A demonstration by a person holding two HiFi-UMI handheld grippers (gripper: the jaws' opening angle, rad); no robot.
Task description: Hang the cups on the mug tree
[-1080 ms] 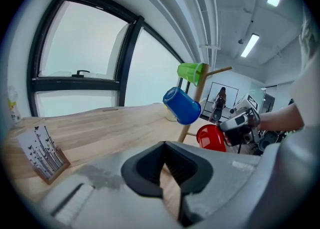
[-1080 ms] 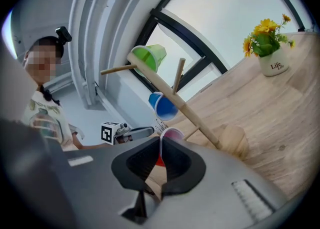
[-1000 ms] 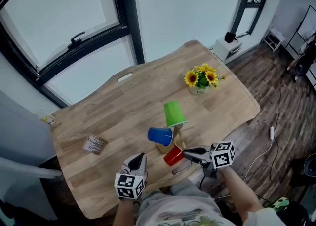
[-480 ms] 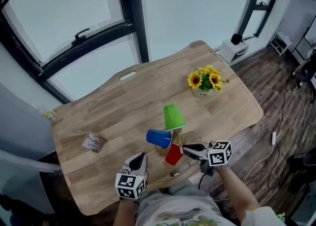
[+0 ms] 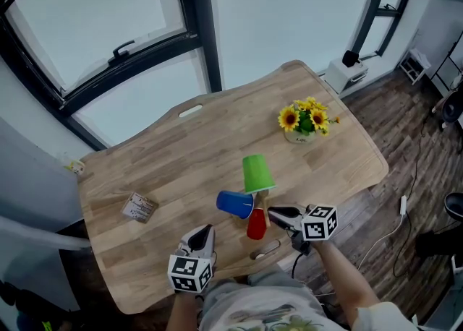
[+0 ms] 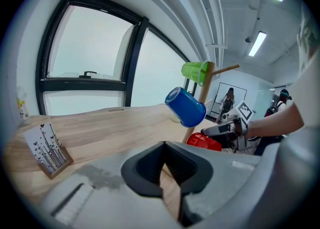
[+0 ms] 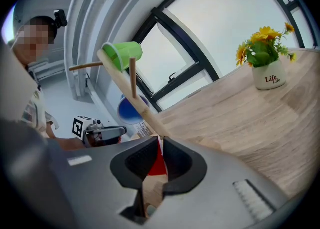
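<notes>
The wooden mug tree (image 5: pixel 262 194) stands near the table's front edge. A green cup (image 5: pixel 256 172) sits on its top peg and a blue cup (image 5: pixel 235 203) on a left peg. The red cup (image 5: pixel 256 225) hangs mouth-up low on the tree. My right gripper (image 5: pixel 271 212) is at its rim. Its jaws have just been opening; in the right gripper view the red cup (image 7: pixel 157 163) is still between them, with a thin pale gap beside it. My left gripper (image 5: pixel 206 230) hovers left of the tree, shut and holding nothing.
A white pot of sunflowers (image 5: pixel 304 121) stands at the table's back right. A small card holder (image 5: pixel 137 209) sits at the left. A small pale object (image 5: pixel 266 250) lies by the front edge under my right gripper. Large windows run behind the table.
The red cup has swung from tilted to hanging upright on the tree. My right gripper shifted slightly left and down with it. The left gripper has stayed put.
</notes>
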